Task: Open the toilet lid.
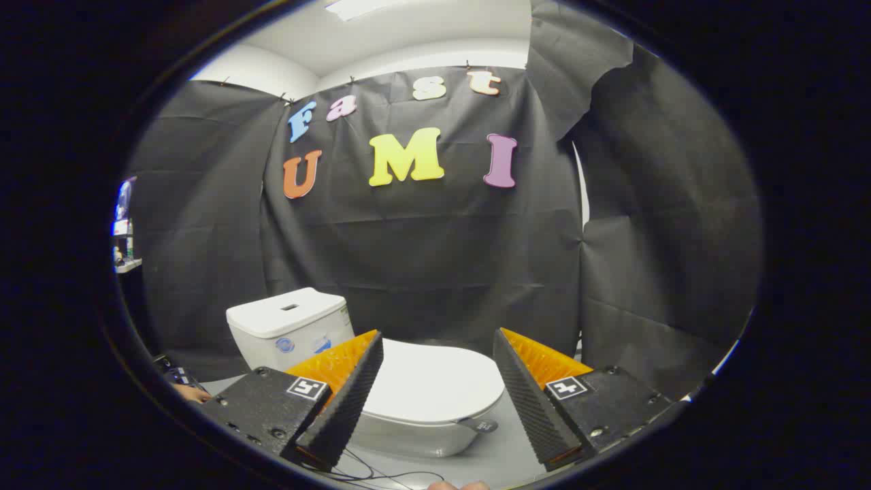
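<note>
A white toilet stands on the grey floor just ahead of my fingers. Its lid lies flat and closed over the bowl, with a small dark tab sticking out at the lid's front right edge. The white tank rises behind it to the left. My gripper is open, its two fingers spread wide above the lid and level with it in the picture, touching nothing. The tab lies below and between the fingers, nearer the right one.
Black cloth walls close the booth behind and to the right of the toilet. Thin dark cables trail over the grey floor in front of the bowl. A person's fingers show low at the left, beside a dark device.
</note>
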Motion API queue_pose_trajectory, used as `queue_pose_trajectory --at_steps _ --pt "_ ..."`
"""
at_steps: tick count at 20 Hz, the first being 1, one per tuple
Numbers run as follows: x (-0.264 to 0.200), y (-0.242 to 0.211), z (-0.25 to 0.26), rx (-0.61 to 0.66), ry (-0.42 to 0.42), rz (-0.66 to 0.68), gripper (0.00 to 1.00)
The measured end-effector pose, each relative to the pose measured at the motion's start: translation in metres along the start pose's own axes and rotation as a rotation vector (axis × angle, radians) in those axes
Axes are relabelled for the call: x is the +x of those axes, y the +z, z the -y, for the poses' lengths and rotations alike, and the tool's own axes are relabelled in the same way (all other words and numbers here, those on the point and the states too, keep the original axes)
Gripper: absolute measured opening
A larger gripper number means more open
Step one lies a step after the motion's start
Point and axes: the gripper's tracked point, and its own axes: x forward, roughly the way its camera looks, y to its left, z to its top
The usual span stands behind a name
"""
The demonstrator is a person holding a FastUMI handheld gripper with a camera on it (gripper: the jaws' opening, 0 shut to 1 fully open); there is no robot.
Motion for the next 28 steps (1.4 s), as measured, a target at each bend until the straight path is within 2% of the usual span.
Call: queue_pose_trajectory --at_steps 28 --pt "0.0 -0.004 0.035 0.059 -0.086 -0.011 1.0"
